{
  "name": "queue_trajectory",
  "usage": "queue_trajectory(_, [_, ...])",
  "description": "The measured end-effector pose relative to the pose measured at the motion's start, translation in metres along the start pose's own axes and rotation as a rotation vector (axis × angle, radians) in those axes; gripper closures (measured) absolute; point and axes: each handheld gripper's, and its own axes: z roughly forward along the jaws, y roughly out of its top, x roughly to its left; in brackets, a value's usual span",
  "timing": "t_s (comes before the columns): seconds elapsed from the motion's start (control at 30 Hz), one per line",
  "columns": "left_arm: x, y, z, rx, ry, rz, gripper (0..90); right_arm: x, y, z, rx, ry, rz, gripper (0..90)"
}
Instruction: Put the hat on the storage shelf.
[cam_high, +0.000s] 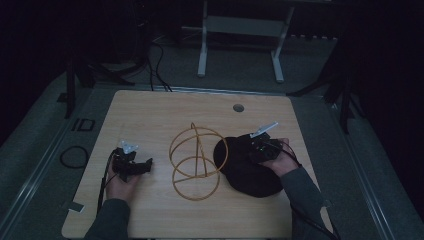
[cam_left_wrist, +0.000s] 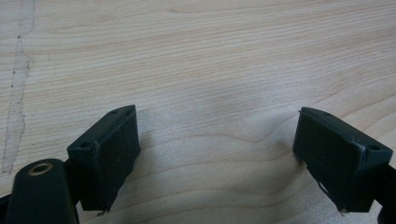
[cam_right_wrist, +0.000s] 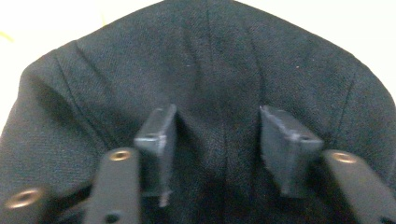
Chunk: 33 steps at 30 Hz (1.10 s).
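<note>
right tool (cam_right_wrist: 214, 149): jaws parted to a moderate gap, set down over black cloth (cam_right_wrist: 205, 70), nothing pinched yet, judged poised for a grasp | black cloth: lain flat at counter (cam_high: 150, 107) right, touching wire-hoop stand (cam_high: 197, 162) | left tool (cam_left_wrist: 217, 154): spread wide, empty, held above bare counter, judged parked clear.

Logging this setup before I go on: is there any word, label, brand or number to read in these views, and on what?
"ID": dark mark on the floor left of the table, or so it reads; dim.
Black hat, wire hat stand, left gripper and right gripper: no text to read on any of them.
</note>
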Motion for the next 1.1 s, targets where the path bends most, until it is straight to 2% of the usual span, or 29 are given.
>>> queue_trajectory(0.13, [0.000,0.000,0.000,0.000,0.000,0.000,14.1,0.000,0.001,0.001,0.023,0.001,-0.004,74.1])
queue_trajectory(0.27, [0.000,0.000,0.000,0.000,0.000,0.000,14.1,0.001,0.002,-0.003,0.014,-0.001,-0.004,81.2])
queue_trajectory(0.53, [0.000,0.000,0.000,0.000,0.000,0.000,14.1,0.005,0.012,-0.026,-0.035,-0.048,-0.041,81.9])
queue_trajectory(0.73, [0.000,0.000,0.000,0.000,0.000,-0.001,14.1,0.003,0.014,-0.025,-0.031,-0.042,-0.042,80.8])
queue_trajectory(0.8, [0.000,0.000,0.000,0.001,-0.001,-0.001,14.1,0.002,0.013,-0.023,-0.030,-0.024,-0.041,72.1])
queue_trajectory(0.9, [0.000,0.000,0.000,0.000,0.000,-0.002,14.1,0.002,0.013,-0.017,-0.027,0.012,-0.047,47.3])
queue_trajectory(0.93, [0.000,0.000,0.000,0.000,0.000,0.001,14.1,0.002,0.014,-0.015,-0.016,0.011,-0.028,36.1])
queue_trajectory(1.0, [0.000,0.000,0.000,0.000,0.000,0.000,14.1,0.002,0.016,-0.010,-0.009,-0.011,-0.021,22.9])
queue_trajectory(1.1, [0.000,0.000,0.000,0.000,0.000,0.000,14.1,-0.001,0.018,-0.001,-0.008,-0.022,-0.012,13.0])
